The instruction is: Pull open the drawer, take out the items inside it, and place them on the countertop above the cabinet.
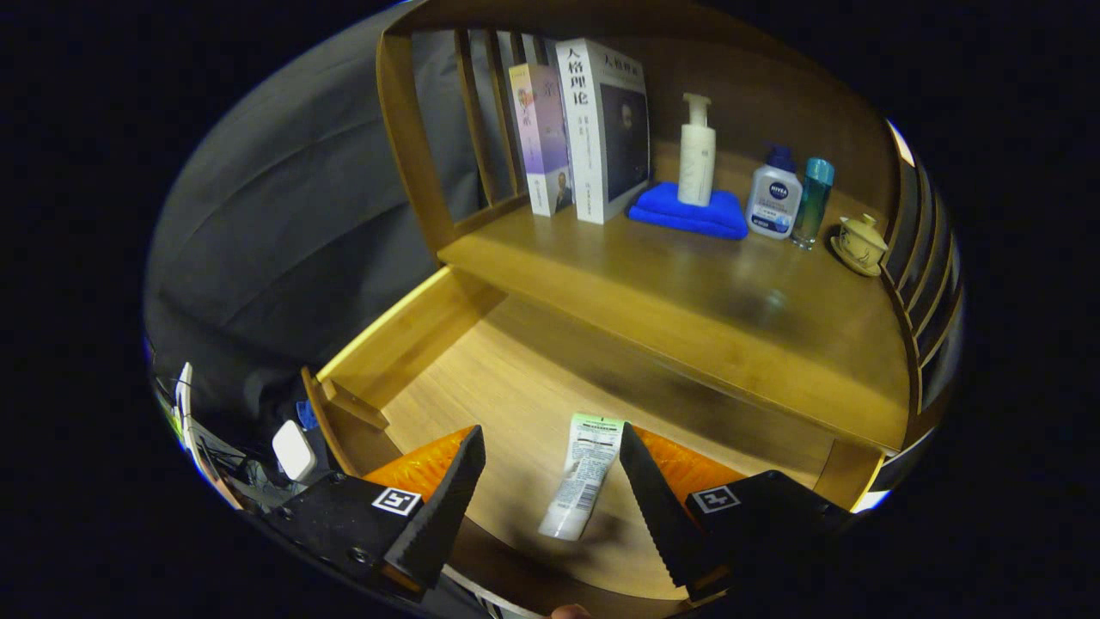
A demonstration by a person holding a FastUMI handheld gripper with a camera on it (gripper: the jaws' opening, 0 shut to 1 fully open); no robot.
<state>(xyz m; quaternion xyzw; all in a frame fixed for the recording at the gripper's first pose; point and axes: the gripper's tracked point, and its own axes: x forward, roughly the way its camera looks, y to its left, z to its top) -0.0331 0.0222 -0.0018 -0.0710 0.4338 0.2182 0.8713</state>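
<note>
With the drawer point(516, 378) pulled open, the gripper point(550, 481) is hovering with its 2 fingers spread around the tube point(583, 475) lying inside, likely needing to lower, close, then lift it to the countertop point(687, 292)

Clutter I see along the shelf's back edge

Two books point(584, 129) stand left; pump bottle point(697, 150) upright on blue cloth point(687, 215); two bottles point(791, 202) and lidded cup point(862, 243) toward the right corner.

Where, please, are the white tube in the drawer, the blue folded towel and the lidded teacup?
White tube point(583, 474), gripper view, mid-body.
Blue folded towel point(662, 206), gripper view, top surface left of the bottle.
Lidded teacup point(862, 243), gripper view, cup wall.
</note>
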